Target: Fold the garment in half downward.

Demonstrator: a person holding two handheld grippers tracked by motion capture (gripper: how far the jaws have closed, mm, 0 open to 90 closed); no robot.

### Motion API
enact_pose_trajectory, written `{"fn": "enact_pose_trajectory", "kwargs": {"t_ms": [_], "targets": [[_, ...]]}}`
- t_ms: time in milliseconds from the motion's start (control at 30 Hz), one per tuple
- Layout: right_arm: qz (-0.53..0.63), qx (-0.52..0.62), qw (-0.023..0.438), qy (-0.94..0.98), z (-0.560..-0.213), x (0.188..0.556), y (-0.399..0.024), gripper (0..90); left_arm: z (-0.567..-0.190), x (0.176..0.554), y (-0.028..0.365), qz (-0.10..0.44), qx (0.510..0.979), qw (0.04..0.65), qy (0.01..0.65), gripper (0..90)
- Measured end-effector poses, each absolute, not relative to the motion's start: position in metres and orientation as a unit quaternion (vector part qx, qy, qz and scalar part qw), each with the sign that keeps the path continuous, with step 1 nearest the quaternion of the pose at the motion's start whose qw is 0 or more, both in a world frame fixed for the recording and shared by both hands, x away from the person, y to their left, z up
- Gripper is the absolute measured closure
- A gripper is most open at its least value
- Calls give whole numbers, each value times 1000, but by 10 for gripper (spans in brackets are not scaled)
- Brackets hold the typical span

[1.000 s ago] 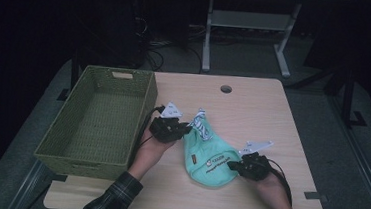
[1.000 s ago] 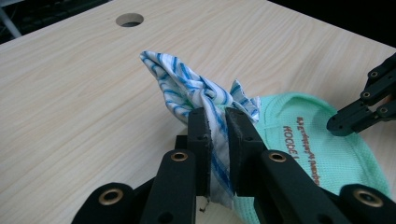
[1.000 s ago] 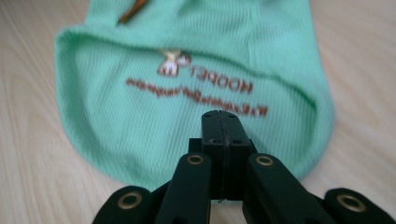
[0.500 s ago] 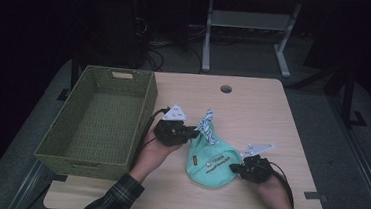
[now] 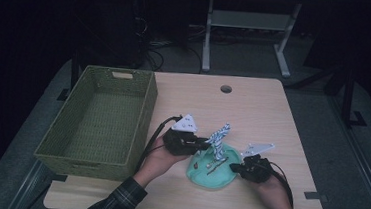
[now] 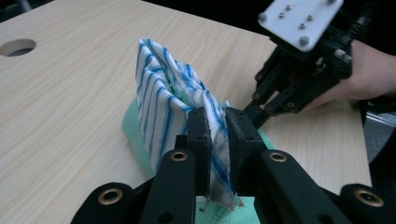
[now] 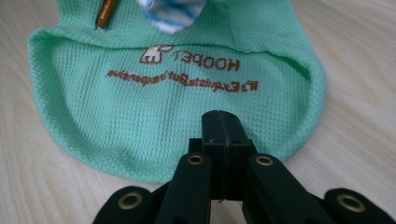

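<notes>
- Left tongs, nearly closed, pinch a striped cloth, blue on white and thin, lifted in soft upright folds over the green garment.
- Right tongs are clamped together on the garment's near right edge; it is mint mesh knit, rounded, with brown lettering, and lies flat on the worktop at near centre.
- A woven green basket, rectangular, stands at the left, near the left hand.
- The pale wood-grain worktop lies open far and right of the garment.
</notes>
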State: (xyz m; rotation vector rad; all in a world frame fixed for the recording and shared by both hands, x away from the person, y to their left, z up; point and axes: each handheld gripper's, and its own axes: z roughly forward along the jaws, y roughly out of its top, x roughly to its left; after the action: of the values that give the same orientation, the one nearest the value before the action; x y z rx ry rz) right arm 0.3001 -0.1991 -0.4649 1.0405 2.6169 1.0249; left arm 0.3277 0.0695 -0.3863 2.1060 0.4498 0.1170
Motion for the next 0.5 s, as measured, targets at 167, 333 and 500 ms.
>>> {"fn": "enact_pose_trajectory", "kwargs": {"t_ms": [167,333,500], "targets": [[340,347,78,871,-465,301,-201,899,-392,324,63,39,865,470,173,800],[345,354,85,865,-461,301,-208,899,-400,322,57,30,871,461,166,799],[354,364,91,857,-457,302,-215,899,-408,322,53,19,875,454,168,795]]}}
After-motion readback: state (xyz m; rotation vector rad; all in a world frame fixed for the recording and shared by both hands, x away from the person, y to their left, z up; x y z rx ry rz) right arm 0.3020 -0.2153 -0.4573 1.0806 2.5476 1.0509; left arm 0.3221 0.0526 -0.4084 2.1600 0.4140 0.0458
